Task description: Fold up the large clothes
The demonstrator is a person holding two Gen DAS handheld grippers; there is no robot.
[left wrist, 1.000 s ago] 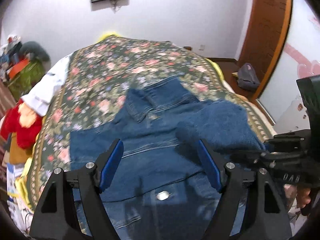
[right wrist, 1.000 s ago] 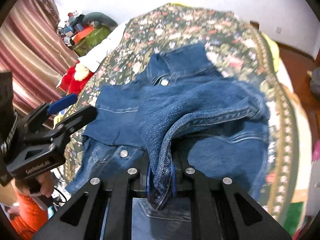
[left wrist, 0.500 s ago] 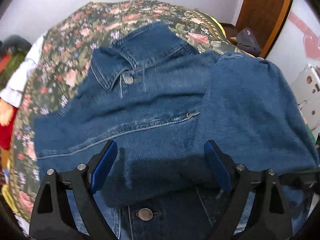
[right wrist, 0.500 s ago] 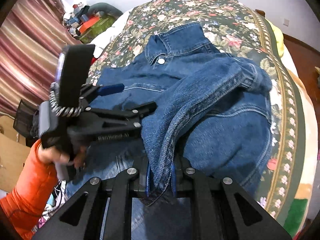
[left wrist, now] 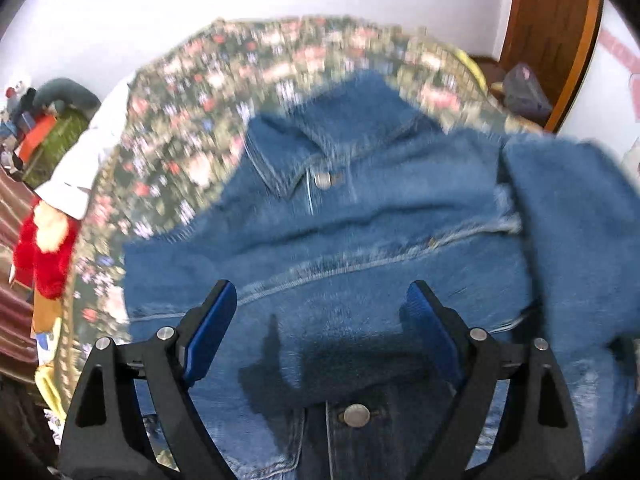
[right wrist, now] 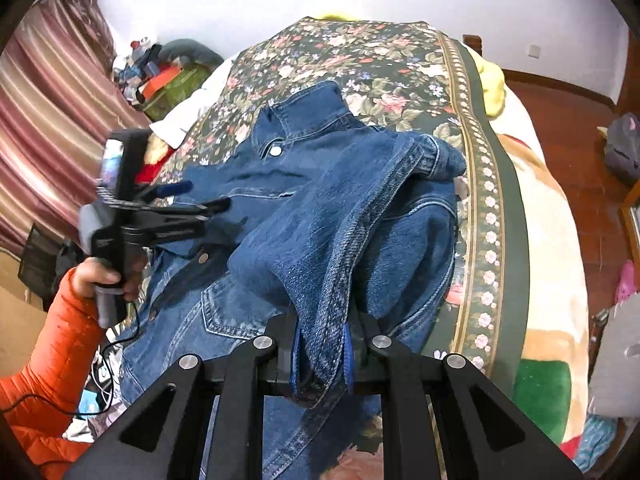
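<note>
Left wrist view: blurry, denim jacket [left wrist: 360,240] lies front-up on the floral bedspread [left wrist: 208,80], collar [left wrist: 320,136] toward the far wall. Left gripper [left wrist: 318,332] hangs over the chest panel, blue-padded fingers [left wrist: 210,328] spread wide, nothing between them; touching the cloth or not, cannot tell. Likely poised to pin the body while the sleeve comes across. Right wrist view: left gripper [right wrist: 160,216] in the person's hand [right wrist: 106,276], orange sleeve [right wrist: 44,360], over the jacket's left half. Sleeve [right wrist: 340,232] is lifted and draped inward across the jacket [right wrist: 240,184], probably to square it for folding. Right gripper [right wrist: 322,354] has fingers pressed together, pinching the sleeve's cuff end. Bed [right wrist: 532,240] edge at right.
</note>
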